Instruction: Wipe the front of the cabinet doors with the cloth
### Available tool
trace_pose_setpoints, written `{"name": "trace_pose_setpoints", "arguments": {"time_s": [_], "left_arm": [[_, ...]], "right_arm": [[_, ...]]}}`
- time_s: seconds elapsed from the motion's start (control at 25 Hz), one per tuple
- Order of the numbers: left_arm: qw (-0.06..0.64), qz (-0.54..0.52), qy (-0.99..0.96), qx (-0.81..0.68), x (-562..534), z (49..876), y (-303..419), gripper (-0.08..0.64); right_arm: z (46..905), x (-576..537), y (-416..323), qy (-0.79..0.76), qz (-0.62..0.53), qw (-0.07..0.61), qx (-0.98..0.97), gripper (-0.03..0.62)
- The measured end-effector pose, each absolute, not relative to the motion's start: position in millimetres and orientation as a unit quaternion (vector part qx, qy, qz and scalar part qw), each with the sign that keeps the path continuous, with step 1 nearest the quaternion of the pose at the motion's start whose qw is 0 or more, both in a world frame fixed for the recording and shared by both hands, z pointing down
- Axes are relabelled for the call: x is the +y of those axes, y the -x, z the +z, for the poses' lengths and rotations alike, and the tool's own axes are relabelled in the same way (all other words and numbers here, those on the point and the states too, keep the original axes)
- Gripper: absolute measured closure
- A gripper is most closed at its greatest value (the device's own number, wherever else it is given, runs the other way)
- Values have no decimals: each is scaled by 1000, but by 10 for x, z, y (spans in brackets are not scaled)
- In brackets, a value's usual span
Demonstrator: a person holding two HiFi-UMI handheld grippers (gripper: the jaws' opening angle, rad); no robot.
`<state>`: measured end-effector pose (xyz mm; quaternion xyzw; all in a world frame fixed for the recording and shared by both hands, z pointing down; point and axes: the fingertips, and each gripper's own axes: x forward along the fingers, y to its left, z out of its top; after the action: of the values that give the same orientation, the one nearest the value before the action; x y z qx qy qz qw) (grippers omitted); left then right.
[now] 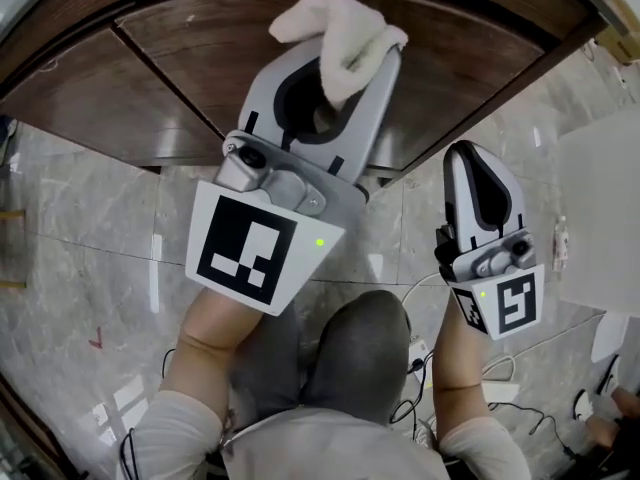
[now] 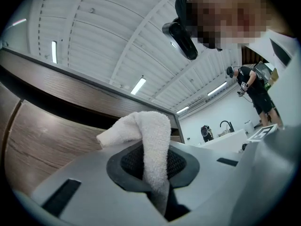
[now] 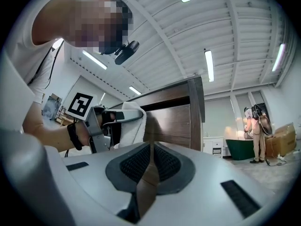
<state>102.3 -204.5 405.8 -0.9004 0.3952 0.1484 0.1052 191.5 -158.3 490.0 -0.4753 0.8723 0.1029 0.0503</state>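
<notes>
A white terry cloth (image 1: 340, 33) is pinched in my left gripper (image 1: 345, 68), and its loose end folds over the jaw tips. That end lies against the dark brown wooden cabinet door (image 1: 200, 58), near the seam between two doors. The left gripper view shows the cloth (image 2: 153, 140) running down between the black pads, with the cabinet door (image 2: 42, 140) just behind it. My right gripper (image 1: 478, 183) hangs lower and to the right, off the cabinet, shut with nothing in it. From the right gripper view, the left gripper (image 3: 123, 119) and cloth (image 3: 134, 126) sit against the cabinet (image 3: 174, 121).
Grey marble floor (image 1: 90, 228) lies below the cabinet. Cables and a power strip (image 1: 420, 358) trail by the person's legs. A white unit (image 1: 600, 218) stands to the right. Another person (image 3: 257, 131) stands far off near a cardboard box (image 3: 281, 140).
</notes>
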Motion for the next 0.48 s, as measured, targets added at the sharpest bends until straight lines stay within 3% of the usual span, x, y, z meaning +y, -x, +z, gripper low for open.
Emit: {"name": "trace_pose_setpoints", "arguments": {"time_s": [0.48], "left_arm": [[75,169,933,310,-1926,4016,-1973,498]], "right_arm": [[4953,-1404,-2538,536,99,22,838,546]]}}
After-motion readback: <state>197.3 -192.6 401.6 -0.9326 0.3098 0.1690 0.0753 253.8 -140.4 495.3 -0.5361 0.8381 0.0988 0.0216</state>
